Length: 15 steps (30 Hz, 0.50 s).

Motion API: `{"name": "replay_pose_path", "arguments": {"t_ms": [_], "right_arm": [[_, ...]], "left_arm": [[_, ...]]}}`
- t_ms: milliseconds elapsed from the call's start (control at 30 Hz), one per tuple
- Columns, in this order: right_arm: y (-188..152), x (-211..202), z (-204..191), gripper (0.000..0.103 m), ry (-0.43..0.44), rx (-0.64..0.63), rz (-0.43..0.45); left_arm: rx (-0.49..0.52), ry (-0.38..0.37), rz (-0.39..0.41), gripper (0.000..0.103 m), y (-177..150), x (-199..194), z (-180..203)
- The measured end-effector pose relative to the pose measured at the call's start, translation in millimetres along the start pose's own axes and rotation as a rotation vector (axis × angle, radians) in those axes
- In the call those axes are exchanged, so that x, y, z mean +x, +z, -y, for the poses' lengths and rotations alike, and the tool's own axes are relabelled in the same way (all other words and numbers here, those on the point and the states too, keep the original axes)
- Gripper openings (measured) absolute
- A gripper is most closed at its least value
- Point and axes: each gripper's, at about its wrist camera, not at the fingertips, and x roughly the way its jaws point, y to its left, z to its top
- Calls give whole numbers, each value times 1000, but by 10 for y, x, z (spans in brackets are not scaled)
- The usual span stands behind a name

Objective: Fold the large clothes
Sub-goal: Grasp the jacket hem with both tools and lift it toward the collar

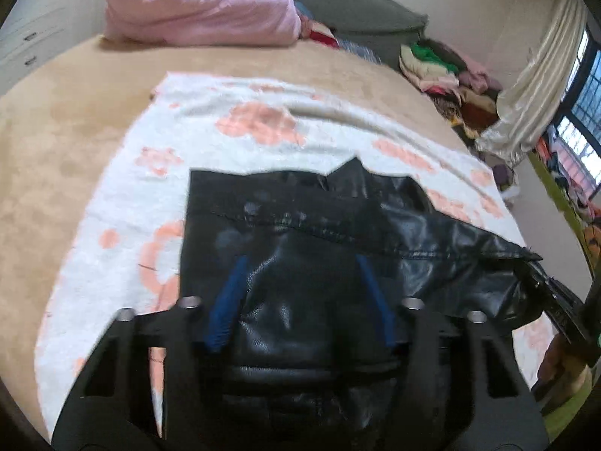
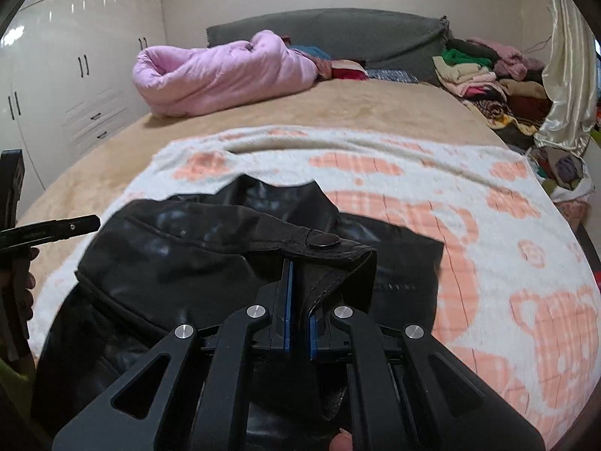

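A black leather jacket (image 1: 300, 233) lies on a white blanket with orange-pink patterns (image 1: 112, 195) spread over a tan bed. My left gripper (image 1: 300, 259) is open, its blue-padded fingers (image 1: 229, 300) spread wide just above the jacket's body. My right gripper (image 2: 300, 293) is shut on a snap-buttoned edge of the jacket (image 2: 323, 242) and holds that flap lifted, draped over its fingers. The jacket (image 2: 188, 255) fills the lower left of the right wrist view. The right gripper shows at the far right edge of the left wrist view (image 1: 563, 300), holding the stretched corner.
A rolled pink duvet (image 2: 225, 71) lies at the head of the bed by a grey headboard (image 2: 338, 30). A pile of clothes (image 2: 488, 79) sits at the far right beside a cream curtain (image 2: 563, 75). White wardrobes (image 2: 75, 75) stand on the left.
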Motion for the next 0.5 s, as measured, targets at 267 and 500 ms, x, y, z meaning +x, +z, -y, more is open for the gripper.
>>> {"name": "replay_pose_path", "arguments": {"t_ms": [267,500], "right_arm": [[-188,240,122,21,-44,45,-102],[-138,-15,366,49,-77,217,-18]], "left_arm": [[20,39,-115,21,-287,418,-107],[26,25,-109,21,-297,440,-140]]}}
